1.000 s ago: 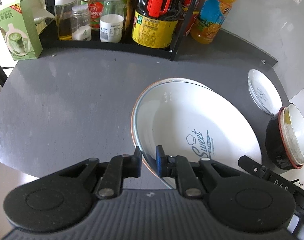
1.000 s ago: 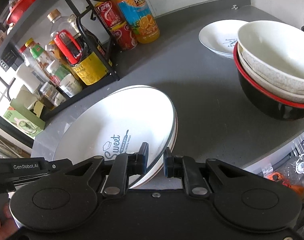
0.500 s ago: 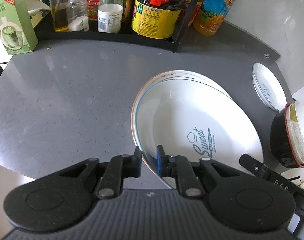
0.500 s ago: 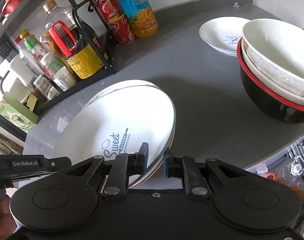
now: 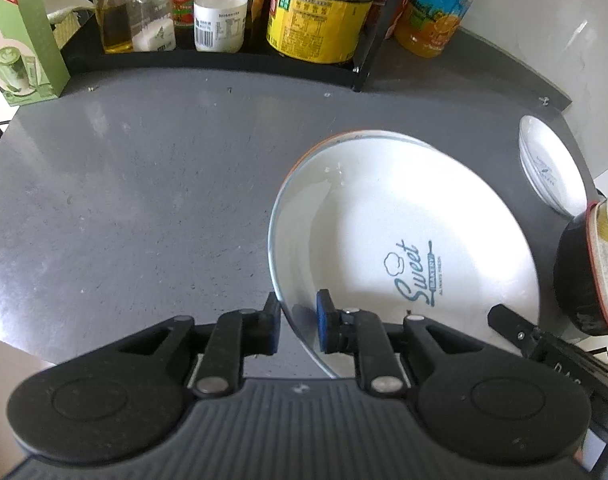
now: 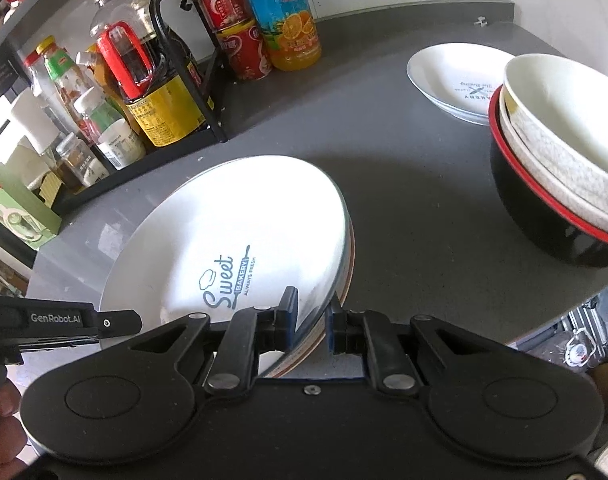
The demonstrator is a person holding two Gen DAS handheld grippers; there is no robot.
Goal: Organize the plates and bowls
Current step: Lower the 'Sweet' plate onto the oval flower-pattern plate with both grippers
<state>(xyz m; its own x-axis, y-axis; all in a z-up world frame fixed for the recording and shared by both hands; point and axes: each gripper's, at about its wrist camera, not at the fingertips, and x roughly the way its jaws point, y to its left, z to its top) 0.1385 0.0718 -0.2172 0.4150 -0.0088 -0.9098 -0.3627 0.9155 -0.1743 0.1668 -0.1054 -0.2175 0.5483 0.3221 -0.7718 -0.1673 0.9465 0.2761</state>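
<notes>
large white plate [image 5: 384, 240] sits on orange-rimmed plate [image 5: 304, 156], near front edge of grey tabletop [image 5: 143, 200]. left gripper [image 5: 297, 330] straddles plate's left rim, jaws opening, rim between them, pads barely clear. right gripper [image 6: 310, 326] jaws nearly closed, pinching plate's right rim. left of plate: wide bare tabletop up to rack [image 5: 223, 64]. right of plate: stacked bowls [image 6: 556, 184], small plate [image 6: 460, 80] behind them, open strip between.

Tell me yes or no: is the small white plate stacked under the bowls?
No. In the right wrist view the small white plate lies by itself on the counter, behind the stack of bowls.
</notes>
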